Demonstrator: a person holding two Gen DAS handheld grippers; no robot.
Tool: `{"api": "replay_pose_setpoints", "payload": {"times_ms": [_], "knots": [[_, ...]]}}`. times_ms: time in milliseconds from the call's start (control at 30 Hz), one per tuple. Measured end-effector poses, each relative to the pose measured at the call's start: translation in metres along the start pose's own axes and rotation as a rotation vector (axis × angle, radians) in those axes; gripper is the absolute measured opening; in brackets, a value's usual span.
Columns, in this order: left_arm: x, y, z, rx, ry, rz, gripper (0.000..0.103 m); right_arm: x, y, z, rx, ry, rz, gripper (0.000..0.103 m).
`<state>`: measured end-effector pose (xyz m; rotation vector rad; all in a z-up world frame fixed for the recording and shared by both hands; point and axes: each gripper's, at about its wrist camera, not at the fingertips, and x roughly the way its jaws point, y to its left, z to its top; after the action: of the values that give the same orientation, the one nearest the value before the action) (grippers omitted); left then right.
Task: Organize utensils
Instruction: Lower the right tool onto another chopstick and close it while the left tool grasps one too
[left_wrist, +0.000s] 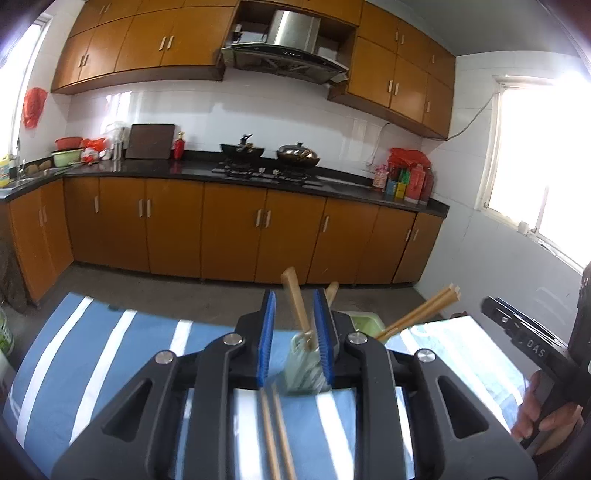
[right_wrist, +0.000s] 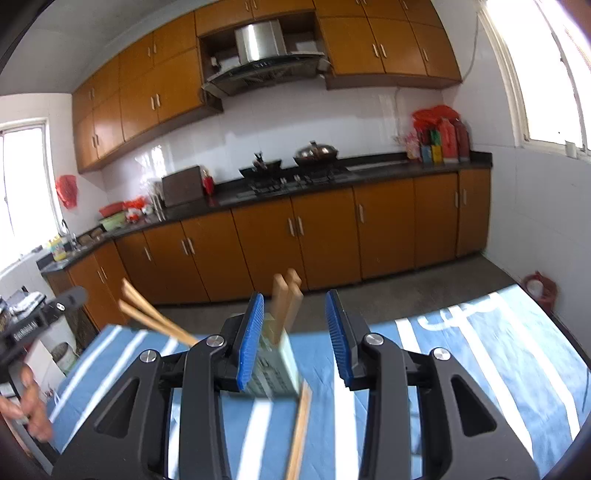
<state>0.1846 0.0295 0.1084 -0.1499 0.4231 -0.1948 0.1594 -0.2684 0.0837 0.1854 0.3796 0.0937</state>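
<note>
Nearest to me, a loose pair of chopsticks (left_wrist: 275, 432) lay flat on the striped cloth of the table (left_wrist: 92, 362), long axis running straight away from me, its near end under my left hand-held gripper (left_wrist: 293, 339) and its far end reaching the foot of the green utensil holder (left_wrist: 304, 373). That holder stood between my left jaws, which were parted, the pads not pressing it as far as I could tell through the blur. My right hand-held gripper (right_wrist: 295, 338) was open too, the holder (right_wrist: 275, 363) just inside its left pad and apart from the right one. From this side the flat chopsticks (right_wrist: 299, 432) lay at the holder's right foot. My left hand was nearer them, I judged. Farther off, wooden handles (left_wrist: 295, 302) stood upright in the holder, and another pair (left_wrist: 417, 314) leaned out toward my right.
</note>
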Motion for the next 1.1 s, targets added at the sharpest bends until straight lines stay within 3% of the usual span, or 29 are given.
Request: {"api": "replay_pose_setpoints", "payload": {"times_ms": [200,267,433,600,933,1100], "knots": [[0.012,0.034,-0.060,-0.002,0.143,0.088,0.025,0.030,-0.020,-0.073,0.023,0.229,-0.036,0.035],[0.021,0.041,-0.083,-0.005,0.203,0.113,0.025,0.046,-0.021,-0.099,0.040,0.321,-0.016,0.027],[0.037,0.054,-0.131,-0.039,0.331,0.119,0.025,0.076,-0.004,-0.159,0.019,0.494,0.005,0.024],[0.041,0.059,-0.154,-0.052,0.378,0.116,0.025,0.087,0.004,-0.174,-0.003,0.536,-0.005,0.024],[0.052,0.056,-0.163,-0.066,0.418,0.102,0.026,0.091,0.006,-0.179,-0.047,0.544,-0.029,0.024],[0.056,0.053,-0.168,-0.069,0.432,0.087,0.026,0.094,0.006,-0.182,-0.115,0.533,-0.092,0.016]]}}
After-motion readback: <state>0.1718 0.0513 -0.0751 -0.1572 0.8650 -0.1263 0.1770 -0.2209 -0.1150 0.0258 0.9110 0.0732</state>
